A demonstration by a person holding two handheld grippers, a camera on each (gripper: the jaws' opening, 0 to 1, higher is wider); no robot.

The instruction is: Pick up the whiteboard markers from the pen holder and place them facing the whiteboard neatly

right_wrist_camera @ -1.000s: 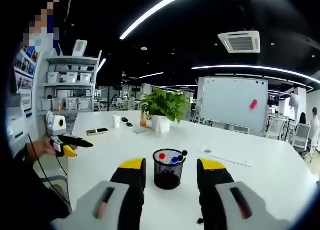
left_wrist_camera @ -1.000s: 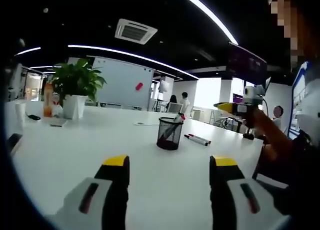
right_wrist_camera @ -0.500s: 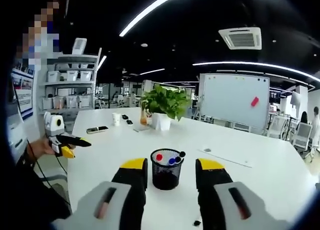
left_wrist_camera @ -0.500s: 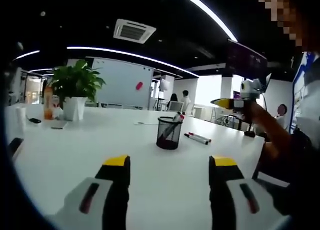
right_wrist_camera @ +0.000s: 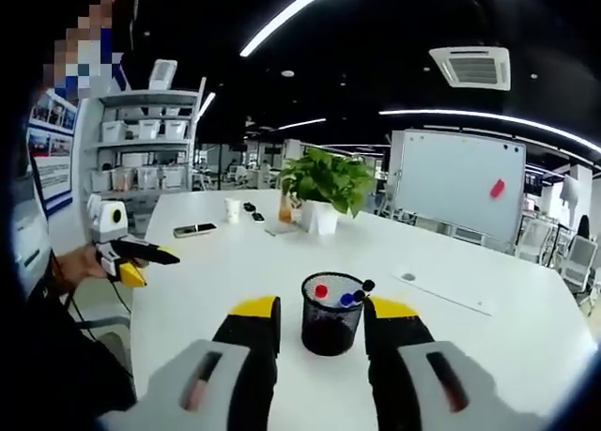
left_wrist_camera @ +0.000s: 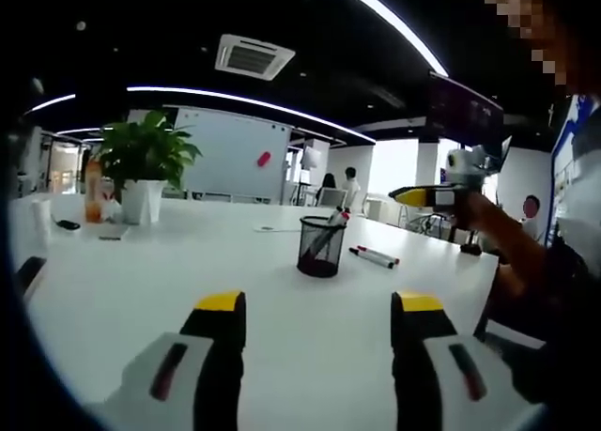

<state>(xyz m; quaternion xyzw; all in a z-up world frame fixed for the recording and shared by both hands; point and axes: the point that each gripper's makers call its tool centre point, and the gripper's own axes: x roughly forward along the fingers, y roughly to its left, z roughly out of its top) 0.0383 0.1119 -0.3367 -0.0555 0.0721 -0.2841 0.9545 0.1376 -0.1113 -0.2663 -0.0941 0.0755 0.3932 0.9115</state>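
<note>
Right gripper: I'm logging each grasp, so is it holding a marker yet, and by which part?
Nothing is held. The right gripper is open, its jaws either side of the pen holder; the markers stand inside.

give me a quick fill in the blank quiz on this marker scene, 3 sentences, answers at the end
1. The markers still to be picked up stand in a black mesh ____ on the white table.
2. Two markers already lie flat on the ____ beside it.
3. The right gripper is open, its jaws tipped in the colour ____.

Missing words: pen holder; table; yellow
</note>
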